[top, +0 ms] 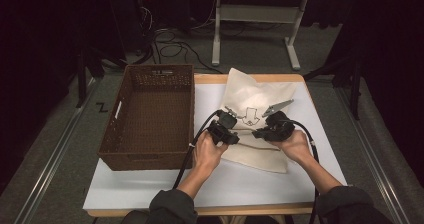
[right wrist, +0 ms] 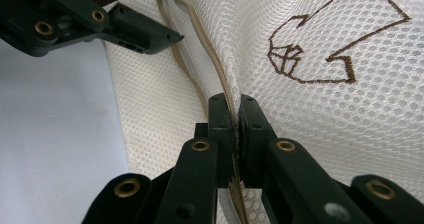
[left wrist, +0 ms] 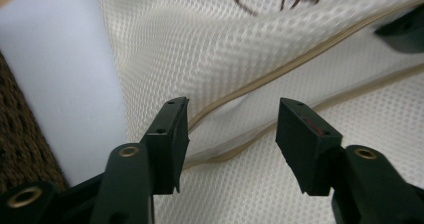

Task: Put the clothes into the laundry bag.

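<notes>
Two hand-held grippers work the mesh laundry bag (top: 255, 121) lying on the table (top: 150, 184) right of the wicker basket (top: 150, 116). Our left hand-held gripper (left wrist: 232, 129) hangs parted, empty, over the beige hem (left wrist: 260, 79); we should re-pinch it squarely while the right hand-held gripper (right wrist: 233, 115) holds the hem clamped.

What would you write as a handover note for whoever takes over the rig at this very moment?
Left tongs: open, above the mesh bag, nothing between them.
Right tongs: shut on the bag's tan-piped edge, lifting it into a ridge.
The bag lies on the white table, right of the wicker basket.
Done: one edge gripped.
Left, probably: left tongs take hold, then the bag gets moved.
</notes>
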